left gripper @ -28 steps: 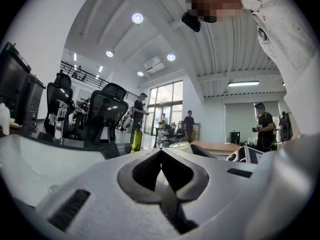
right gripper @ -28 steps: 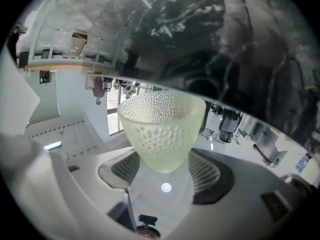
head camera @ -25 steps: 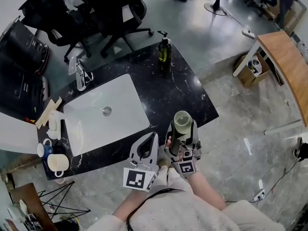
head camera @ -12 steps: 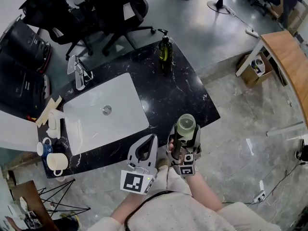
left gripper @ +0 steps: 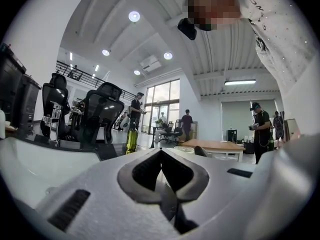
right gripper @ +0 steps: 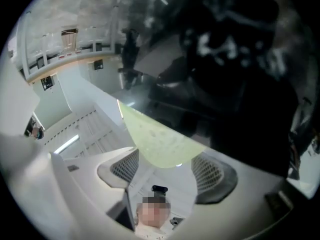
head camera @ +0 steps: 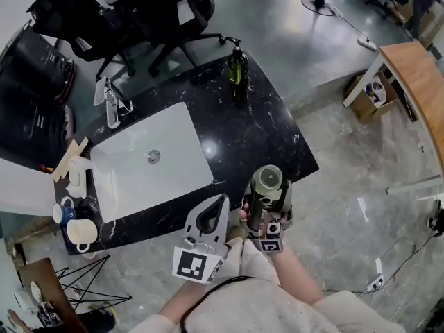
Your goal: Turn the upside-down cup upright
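Observation:
A pale green dimpled cup [head camera: 267,179] is held in the air off the front right corner of the black marble counter [head camera: 257,130]. My right gripper [head camera: 267,194] is shut on it, one jaw on each side. One round end faces the head camera; I cannot tell which. In the right gripper view the cup [right gripper: 160,141] is a blurred green shape between the jaws of the right gripper [right gripper: 165,166], with dark counter behind. My left gripper [head camera: 219,201] hangs beside it at the left, shut and empty. In the left gripper view that gripper [left gripper: 161,156] points across the room.
A white sink [head camera: 177,148] with a faucet [head camera: 111,99] is set in the counter. A green soap bottle [head camera: 237,64] stands at its far edge. Mugs [head camera: 80,231] sit at the counter's left end. Office chairs [head camera: 149,12] stand beyond, a wooden table [head camera: 416,82] at the right.
The right gripper has swung with the cup, so its view went from a sharp cup to a blurred one against dark counter. Both grippers drifted slightly toward me.

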`<state>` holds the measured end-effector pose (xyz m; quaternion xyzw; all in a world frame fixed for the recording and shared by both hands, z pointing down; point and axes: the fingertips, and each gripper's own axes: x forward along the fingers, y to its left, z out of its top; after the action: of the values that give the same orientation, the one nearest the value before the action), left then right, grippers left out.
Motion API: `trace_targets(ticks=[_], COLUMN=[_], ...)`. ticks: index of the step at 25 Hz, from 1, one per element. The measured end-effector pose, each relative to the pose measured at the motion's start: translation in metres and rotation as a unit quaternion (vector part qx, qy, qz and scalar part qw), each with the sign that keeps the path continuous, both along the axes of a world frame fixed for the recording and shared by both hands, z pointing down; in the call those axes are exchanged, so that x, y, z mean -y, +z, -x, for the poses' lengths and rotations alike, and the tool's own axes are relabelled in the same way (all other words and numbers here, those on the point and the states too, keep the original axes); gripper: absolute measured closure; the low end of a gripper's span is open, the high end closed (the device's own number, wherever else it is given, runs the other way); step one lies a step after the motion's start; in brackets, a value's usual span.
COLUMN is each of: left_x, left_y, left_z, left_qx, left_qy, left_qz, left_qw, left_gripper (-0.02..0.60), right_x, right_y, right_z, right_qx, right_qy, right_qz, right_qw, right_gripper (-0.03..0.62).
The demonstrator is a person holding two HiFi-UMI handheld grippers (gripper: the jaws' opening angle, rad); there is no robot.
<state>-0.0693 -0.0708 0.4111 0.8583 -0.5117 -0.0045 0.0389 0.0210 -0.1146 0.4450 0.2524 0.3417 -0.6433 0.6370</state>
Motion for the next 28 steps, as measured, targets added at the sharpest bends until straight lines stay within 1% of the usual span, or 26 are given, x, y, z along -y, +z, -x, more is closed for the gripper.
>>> trace_targets(ticks=[3,8,15,17,19,22,24,25,26,27,28], left_x=[0.000,-0.004,-0.008,-0.010,-0.011,-0.014,-0.016,-0.017,-0.018,-0.019,-0.020], left_y=[0.001,0.000,-0.004,-0.005,-0.006,-0.005,-0.004,-0.003,-0.004,-0.004,-0.004], left_z=[0.001,0.000,-0.005,-0.004,-0.004,-0.009,-0.014,-0.016,-0.019,-0.021,-0.024], left_qx=[0.001,-0.004,-0.004,-0.007,-0.011,-0.017,-0.022,-0.025,-0.027,-0.029,-0.030], left_qy=[-0.002,-0.003,-0.001,0.000,0.002,0.010,0.016,0.020,0.024,0.028,0.032], left_qz=[0.001,0.000,-0.006,-0.007,-0.007,-0.007,-0.005,-0.005,-0.005,-0.005,-0.005], left_qw=[1.0000,1.0000,1.0000,1.0000,0.9999,0.9998,0.9996,0.9995,0.9993,0.9992,0.9990], left_gripper=[0.575,0.575,0.575,0.575,0.575,0.575,0.575,0.575,0.575,0.575,0.575], right_x=[0.003,-0.006,-0.026,-0.033,-0.040,-0.056,-0.069,-0.076,-0.081,-0.085,-0.088], right_y=[-0.002,-0.015,-0.032,-0.032,-0.033,-0.037,-0.020,-0.008,0.001,0.003,-0.002], right_z=[0.001,-0.008,0.011,0.016,0.017,0.014,0.008,0.005,0.003,0.003,0.003], right_qx=[-0.009,-0.015,-0.045,-0.065,-0.099,-0.160,-0.221,-0.262,-0.312,-0.375,-0.447], right_qy=[-0.003,0.007,-0.028,-0.033,-0.028,-0.016,-0.008,-0.005,-0.002,0.001,0.007], right_qz=[-0.001,-0.035,-0.078,-0.080,-0.087,-0.106,-0.108,-0.105,-0.102,-0.102,-0.103], right_qw=[1.000,0.999,0.996,0.994,0.991,0.981,0.969,0.959,0.944,0.921,0.889], right_gripper=[0.284,0.278,0.278,0.278,0.279,0.281,0.283,0.289,0.309,0.343,0.372])
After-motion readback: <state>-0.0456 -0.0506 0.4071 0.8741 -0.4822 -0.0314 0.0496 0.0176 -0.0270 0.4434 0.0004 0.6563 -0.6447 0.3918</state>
